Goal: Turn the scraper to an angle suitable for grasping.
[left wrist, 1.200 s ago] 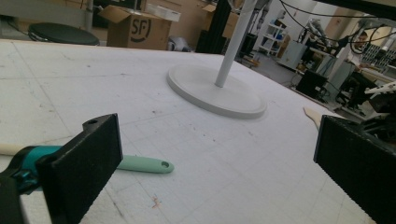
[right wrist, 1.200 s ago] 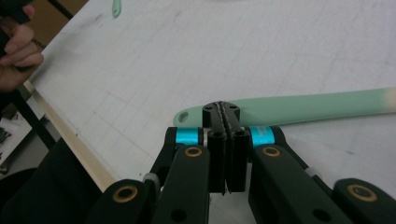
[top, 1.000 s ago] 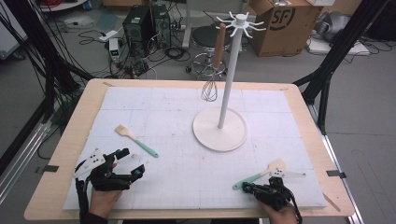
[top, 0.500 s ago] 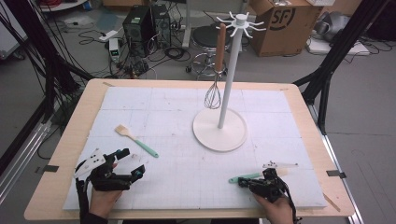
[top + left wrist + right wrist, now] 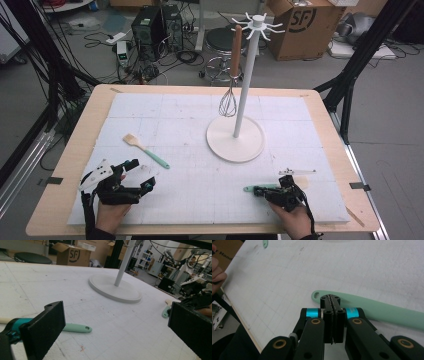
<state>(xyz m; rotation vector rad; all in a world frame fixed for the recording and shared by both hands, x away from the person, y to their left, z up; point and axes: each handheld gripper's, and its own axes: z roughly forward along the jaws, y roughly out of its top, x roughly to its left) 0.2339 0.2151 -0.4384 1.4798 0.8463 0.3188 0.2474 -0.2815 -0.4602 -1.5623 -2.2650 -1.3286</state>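
My right gripper (image 5: 260, 190) (image 5: 333, 300) is near the front right of the white mat. Its jaws are shut pad to pad with nothing between them, and their tips hover just over the mint-green handle of a spatula (image 5: 250, 189) (image 5: 372, 308). That handle lies flat beneath them. My left gripper (image 5: 141, 175) (image 5: 115, 322) rests at the front left with its jaws wide open and empty. A second mint-handled spatula (image 5: 147, 152) (image 5: 75, 328) lies just ahead of it. A white hook stand (image 5: 236, 137) (image 5: 115, 287) stands mid-table, and a whisk (image 5: 228, 102) with a wooden handle hangs from it.
The white mat (image 5: 180, 125) covers most of the wooden table (image 5: 65, 170). Beyond the far edge are a stool (image 5: 222, 37), cardboard boxes (image 5: 300, 22), electronics and cables on the floor. Black frame legs stand at both sides of the table.
My right gripper has moved a little forward and to the left, over the spatula's handle, with its jaws still shut. The left gripper has stayed in place.
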